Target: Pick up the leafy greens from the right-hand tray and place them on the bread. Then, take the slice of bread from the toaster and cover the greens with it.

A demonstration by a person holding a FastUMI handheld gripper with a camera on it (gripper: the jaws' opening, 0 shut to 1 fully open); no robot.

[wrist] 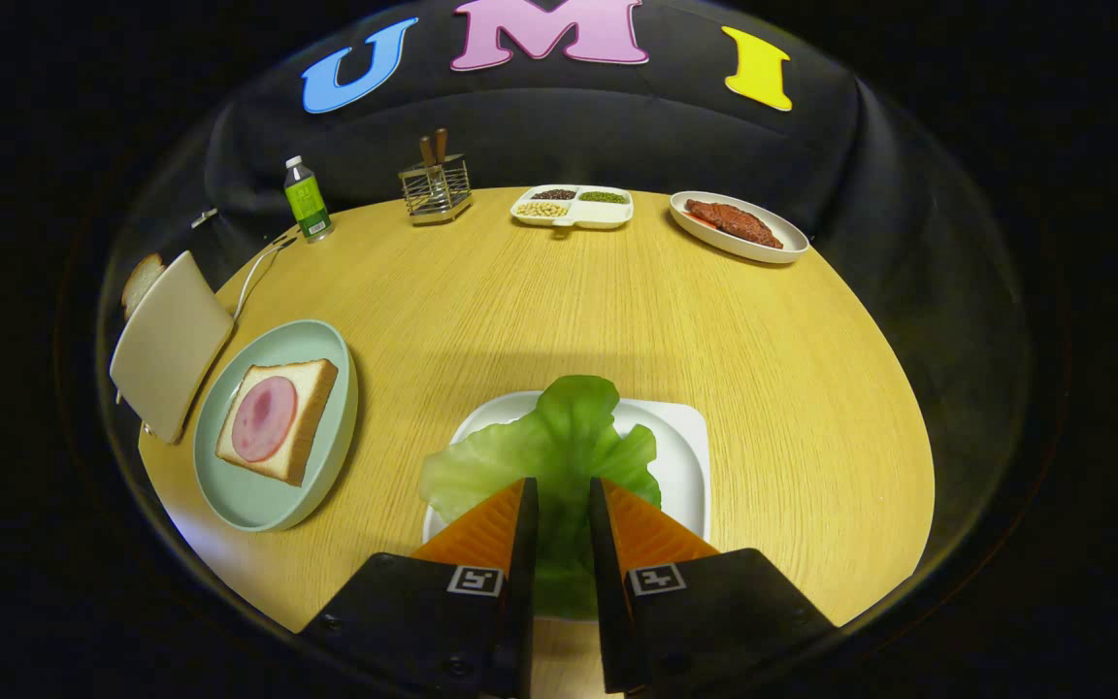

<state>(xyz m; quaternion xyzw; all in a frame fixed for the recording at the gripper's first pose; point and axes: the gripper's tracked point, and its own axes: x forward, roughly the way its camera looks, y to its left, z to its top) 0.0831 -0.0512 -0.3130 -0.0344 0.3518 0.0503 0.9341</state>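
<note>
A pale green lettuce leaf (559, 437) lies over the white square tray (680, 456) just ahead of me, spilling past the tray's left and far edges. My gripper (564, 485) has its fingers drawn close together with the near part of the leaf pinched in the narrow gap. To the left, a slice of bread topped with a round of ham (278, 419) rests on a light green plate (258, 510). Beyond that plate stands a cream toaster (169, 345), and a bread slice (140, 282) pokes out of its top.
Along the round wooden table's far side stand a green bottle (306, 199), a wire utensil rack (435, 189), a divided dish of beans (573, 207) and an oval plate of meat (739, 225). A white cable (253, 277) runs behind the toaster.
</note>
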